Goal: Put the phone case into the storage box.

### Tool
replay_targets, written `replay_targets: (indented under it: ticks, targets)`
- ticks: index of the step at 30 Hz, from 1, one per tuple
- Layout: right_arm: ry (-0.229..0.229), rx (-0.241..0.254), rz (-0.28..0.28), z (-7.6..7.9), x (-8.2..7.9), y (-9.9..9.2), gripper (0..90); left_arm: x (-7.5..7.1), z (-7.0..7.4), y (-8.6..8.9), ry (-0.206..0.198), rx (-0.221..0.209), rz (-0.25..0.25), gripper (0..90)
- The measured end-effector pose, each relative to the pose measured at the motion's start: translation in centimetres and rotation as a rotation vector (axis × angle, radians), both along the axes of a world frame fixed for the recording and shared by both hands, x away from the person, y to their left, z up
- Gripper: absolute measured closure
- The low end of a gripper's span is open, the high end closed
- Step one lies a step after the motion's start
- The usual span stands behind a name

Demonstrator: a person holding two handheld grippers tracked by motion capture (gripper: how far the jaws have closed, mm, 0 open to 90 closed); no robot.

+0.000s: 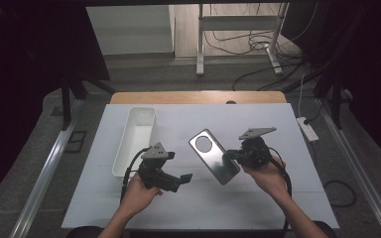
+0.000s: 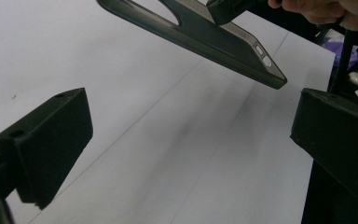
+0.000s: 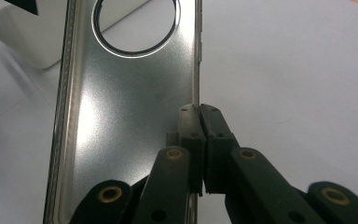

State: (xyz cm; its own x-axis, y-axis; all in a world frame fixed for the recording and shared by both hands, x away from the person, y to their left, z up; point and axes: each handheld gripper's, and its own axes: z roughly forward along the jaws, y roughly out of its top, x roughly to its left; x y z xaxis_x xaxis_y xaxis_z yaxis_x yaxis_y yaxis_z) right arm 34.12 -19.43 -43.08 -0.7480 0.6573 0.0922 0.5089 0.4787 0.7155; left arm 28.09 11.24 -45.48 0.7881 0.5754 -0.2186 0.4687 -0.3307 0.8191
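A translucent grey phone case [image 1: 214, 156] with a round camera hole is held above the white table, tilted. My right gripper [image 1: 230, 155] is shut on its long right edge; in the right gripper view the jaws pinch the rim of the phone case [image 3: 130, 112] at the right gripper [image 3: 199, 112]. My left gripper [image 1: 186, 177] stands open to the lower left of the case, a short gap away. In the left gripper view the two pads [image 2: 51, 140] are wide apart with bare table between them, and the phone case [image 2: 205, 37] hangs above and ahead.
A long white tray [image 1: 135, 139] lies at the table's left, just beyond the left hand. The white table sheet [image 1: 198, 198] ends at a wooden strip at the back. Cables and a power strip [image 1: 307, 129] lie off the right edge.
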Motion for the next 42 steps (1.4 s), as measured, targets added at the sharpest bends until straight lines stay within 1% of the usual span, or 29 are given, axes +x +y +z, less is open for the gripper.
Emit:
replay_targets:
  ticks: [3,5,6,9,12,15,17,19,22,24,28,29,30,31,32,33,36,40,42]
  targets:
    - [-0.003,0.002,0.013,0.0,-0.3,0.5,88.7,0.0,-0.2,-0.3,0.024,0.010,-0.006,0.0]
    - [-0.003,0.004,0.023,-0.1,-0.5,0.8,88.7,0.0,-0.2,-0.5,0.026,0.016,-0.005,0.0]
    - [-0.003,0.007,0.025,-0.1,-0.6,0.9,88.7,0.0,-0.3,-0.6,0.030,0.026,-0.006,0.1]
    - [-0.006,0.010,0.038,-0.1,-0.9,1.4,88.7,0.0,-0.4,-0.9,0.045,0.031,0.001,0.2]
    - [-0.010,0.013,0.046,-0.2,-1.2,1.9,88.8,0.0,-0.5,-1.3,0.054,0.046,0.002,0.4]
    - [-0.017,0.013,0.054,-0.2,-1.4,2.3,88.8,0.0,-0.5,-1.5,0.063,0.032,-0.016,0.2]
    - [-0.019,0.017,0.057,-0.2,-1.5,2.6,88.8,0.0,-0.5,-1.6,0.080,0.031,-0.014,0.2]
    - [-0.021,0.024,0.061,-0.3,-1.8,2.9,88.8,0.1,-0.6,-1.8,0.094,0.020,-0.014,1.0]
    - [-0.026,0.027,0.067,-0.4,-2.0,3.3,88.8,0.1,-0.6,-2.0,0.102,0.023,-0.008,3.1]
    - [-0.028,0.031,0.072,-0.5,-2.1,3.5,88.8,0.2,-0.6,-2.1,0.111,0.014,-0.009,5.0]
    - [-0.035,0.039,0.075,-0.5,-2.4,3.8,88.8,0.2,-0.7,-2.1,0.132,0.010,-0.016,13.6]
    - [-0.039,0.038,0.074,-0.5,-2.5,3.9,88.8,0.2,-0.7,-2.1,0.138,0.007,-0.016,17.4]
    - [-0.039,0.042,0.075,-0.6,-2.5,4.0,88.7,0.3,-0.7,-2.1,0.149,-0.001,-0.013,19.0]
    - [-0.039,0.040,0.077,-0.6,-2.6,4.1,88.8,0.3,-0.7,-2.1,0.149,-0.001,-0.013,23.0]
    - [-0.040,0.042,0.078,-0.7,-2.6,4.2,88.8,0.3,-0.7,-2.0,0.164,-0.023,-0.009,25.1]
    - [-0.040,0.040,0.081,-0.7,-2.6,4.2,88.8,0.4,-0.6,-2.0,0.175,-0.036,-0.003,26.3]
    - [-0.044,0.038,0.083,-0.8,-2.8,4.4,88.7,0.5,-0.6,-1.7,0.200,-0.055,0.004,33.0]
    - [-0.049,0.035,0.087,-0.9,-2.9,4.6,88.7,0.6,-0.7,-1.4,0.231,-0.073,0.019,45.1]
    - [-0.051,0.034,0.089,-1.0,-2.9,4.6,88.7,0.7,-0.8,-1.2,0.241,-0.082,0.016,50.5]
